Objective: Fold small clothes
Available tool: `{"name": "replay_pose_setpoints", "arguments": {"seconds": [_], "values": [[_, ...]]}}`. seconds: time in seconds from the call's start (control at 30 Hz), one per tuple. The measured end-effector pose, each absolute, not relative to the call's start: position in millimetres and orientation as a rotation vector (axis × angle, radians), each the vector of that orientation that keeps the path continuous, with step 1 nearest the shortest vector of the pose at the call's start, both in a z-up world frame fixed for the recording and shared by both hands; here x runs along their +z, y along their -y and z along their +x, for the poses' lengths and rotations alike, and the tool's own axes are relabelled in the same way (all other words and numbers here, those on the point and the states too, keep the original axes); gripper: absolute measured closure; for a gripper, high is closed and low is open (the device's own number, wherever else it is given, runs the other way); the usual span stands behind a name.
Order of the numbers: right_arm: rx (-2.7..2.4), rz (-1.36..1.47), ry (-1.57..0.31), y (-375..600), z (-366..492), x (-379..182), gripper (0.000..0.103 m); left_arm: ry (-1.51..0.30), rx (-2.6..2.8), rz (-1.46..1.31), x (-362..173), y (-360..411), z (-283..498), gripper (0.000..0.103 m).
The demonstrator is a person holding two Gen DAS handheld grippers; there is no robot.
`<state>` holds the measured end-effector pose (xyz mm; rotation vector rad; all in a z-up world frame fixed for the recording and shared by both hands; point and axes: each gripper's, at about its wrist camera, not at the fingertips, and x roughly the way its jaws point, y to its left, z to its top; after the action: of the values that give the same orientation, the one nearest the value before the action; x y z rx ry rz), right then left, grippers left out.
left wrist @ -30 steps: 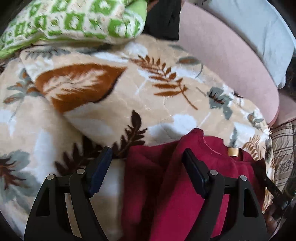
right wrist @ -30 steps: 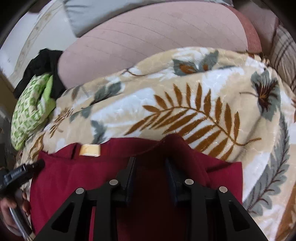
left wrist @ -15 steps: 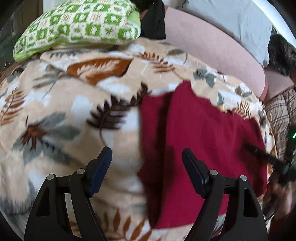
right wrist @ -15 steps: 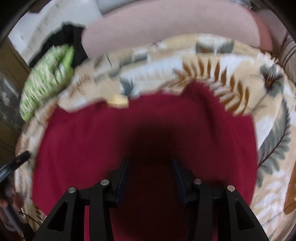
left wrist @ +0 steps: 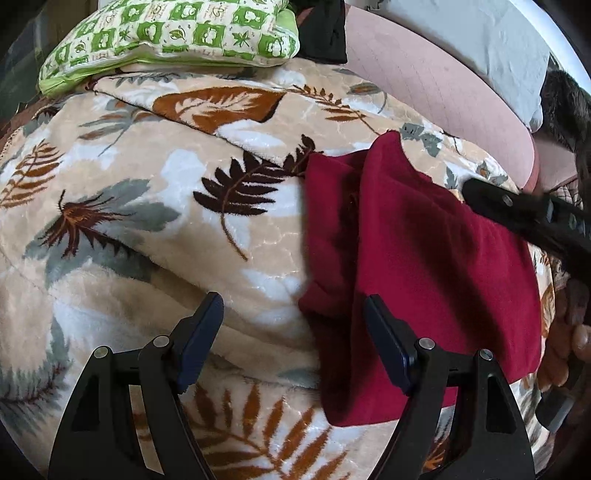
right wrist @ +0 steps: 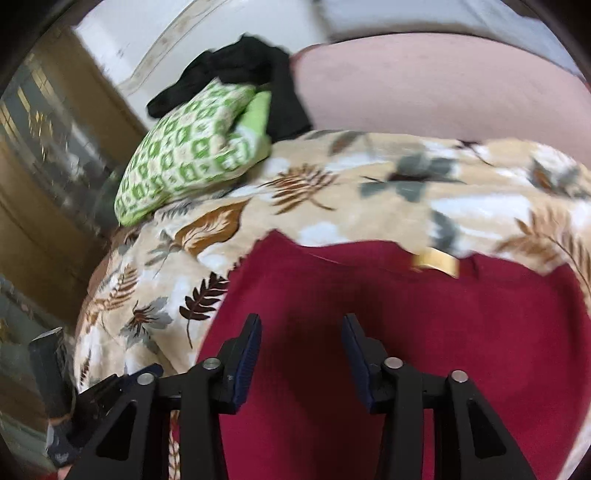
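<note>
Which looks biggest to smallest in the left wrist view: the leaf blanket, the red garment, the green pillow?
1. leaf blanket
2. red garment
3. green pillow
The pillow lies farther from the camera, so its true size against the garment is unsure.

Beige fleece blanket (left wrist: pixel 155 236) with brown and grey leaf print covers most of the bed. Green-and-cream patterned pillow (left wrist: pixel 173 33) sits on its far edge. Black garment (left wrist: pixel 325 33) bunched just behind the pillow, touching it. Pink cushion (left wrist: pixel 436 96) runs along the blanket's far side; pale grey one (left wrist: pixel 476 40) behind that. Wooden cabinet (right wrist: pixel 40 192) left, blurred.
</note>
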<state>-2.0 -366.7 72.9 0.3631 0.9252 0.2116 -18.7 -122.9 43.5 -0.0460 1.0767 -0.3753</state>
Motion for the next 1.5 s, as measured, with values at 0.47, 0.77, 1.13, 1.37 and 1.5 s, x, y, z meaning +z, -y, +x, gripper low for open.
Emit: {"name": "replay_pose_setpoints", "arguments": {"seconds": [0.47,0.77,1.13,1.37,1.5], "values": [[0.215,0.396,-0.947,341.0,47.9,48.7,0.062,-1.075,-0.464,-0.127,46.8,125.1,-6.0,0.024],[0.213,0.388,-1.024,318.3,89.3,17.4,0.053,-1.072,-0.495,-0.075,46.0,140.8,-12.1,0.025],[-0.085,0.188,-0.888,447.6,-38.7,48.0,0.053,-1.116,-0.498,-0.02,29.5,156.9,-12.2,0.025],[-0.308,0.499,-0.964,562.2,-59.6,-8.7,0.057,-1.131,-0.489,-0.027,23.3,159.1,-12.6,0.025],[-0.353,0.411,-0.972,546.7,-46.0,-3.3,0.056,-1.129,-0.49,-0.024,22.6,160.9,-12.0,0.025]]}}
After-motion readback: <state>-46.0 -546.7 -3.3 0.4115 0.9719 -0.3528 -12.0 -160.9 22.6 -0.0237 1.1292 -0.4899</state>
